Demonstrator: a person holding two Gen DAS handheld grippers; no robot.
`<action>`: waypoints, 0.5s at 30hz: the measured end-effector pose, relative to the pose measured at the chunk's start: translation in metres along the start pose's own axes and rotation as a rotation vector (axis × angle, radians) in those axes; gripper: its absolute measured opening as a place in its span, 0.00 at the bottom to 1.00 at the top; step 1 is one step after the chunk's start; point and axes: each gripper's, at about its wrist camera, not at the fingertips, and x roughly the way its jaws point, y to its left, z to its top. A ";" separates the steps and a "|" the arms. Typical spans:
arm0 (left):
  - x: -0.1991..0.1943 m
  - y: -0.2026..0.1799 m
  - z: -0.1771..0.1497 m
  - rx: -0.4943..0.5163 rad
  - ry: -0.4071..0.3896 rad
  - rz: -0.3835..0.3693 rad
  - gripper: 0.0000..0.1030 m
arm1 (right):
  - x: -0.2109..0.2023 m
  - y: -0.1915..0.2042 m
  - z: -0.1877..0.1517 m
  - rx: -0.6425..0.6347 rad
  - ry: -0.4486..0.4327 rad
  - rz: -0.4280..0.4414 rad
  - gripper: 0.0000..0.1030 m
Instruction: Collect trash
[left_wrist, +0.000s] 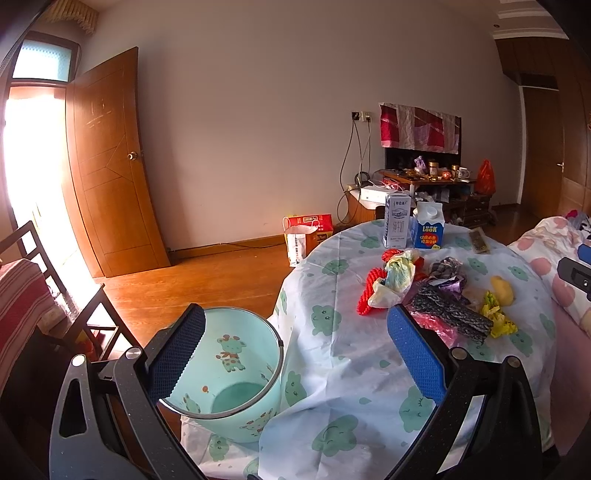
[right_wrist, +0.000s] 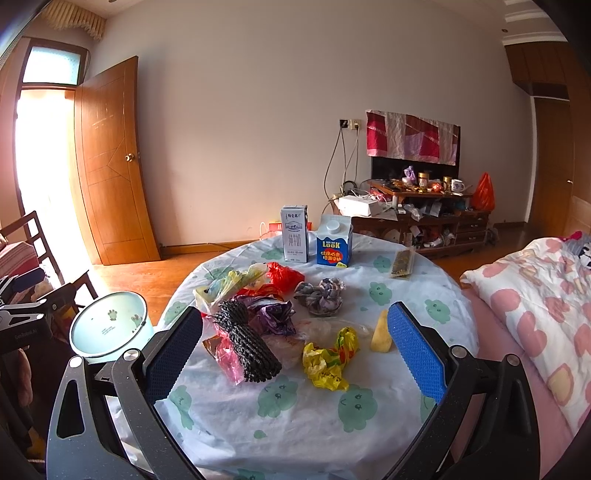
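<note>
A round table (right_wrist: 295, 424) with a cloud-print cloth holds a trash pile: a black foam net (right_wrist: 247, 343), a yellow wrapper (right_wrist: 328, 362), a purple wrapper (right_wrist: 273, 314), a red bag (right_wrist: 284, 275), a crumpled grey ball (right_wrist: 321, 293) and a yellow chunk (right_wrist: 382, 334). A mint bin (left_wrist: 229, 373) stands at the table's left edge; it also shows in the right wrist view (right_wrist: 109, 323). My left gripper (left_wrist: 295, 354) is open and empty over the bin and the table edge. My right gripper (right_wrist: 295, 354) is open and empty, just short of the pile.
Two cartons, a white one (right_wrist: 294, 233) and a blue one (right_wrist: 333, 242), stand at the table's far side beside a flat packet (right_wrist: 402, 263). A bed with a pink quilt (right_wrist: 535, 302) is on the right. A dark chair (left_wrist: 48, 295) stands left. A TV stand (right_wrist: 424, 218) is behind.
</note>
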 end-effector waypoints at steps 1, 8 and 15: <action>0.000 0.000 0.000 0.001 0.000 0.000 0.94 | 0.000 0.000 0.000 -0.001 0.001 0.000 0.96; 0.000 0.001 0.001 -0.002 -0.001 0.001 0.94 | 0.001 0.001 -0.001 -0.004 0.003 0.000 0.96; 0.000 0.001 0.000 -0.001 -0.001 0.001 0.94 | 0.002 0.002 -0.001 -0.001 0.004 0.000 0.96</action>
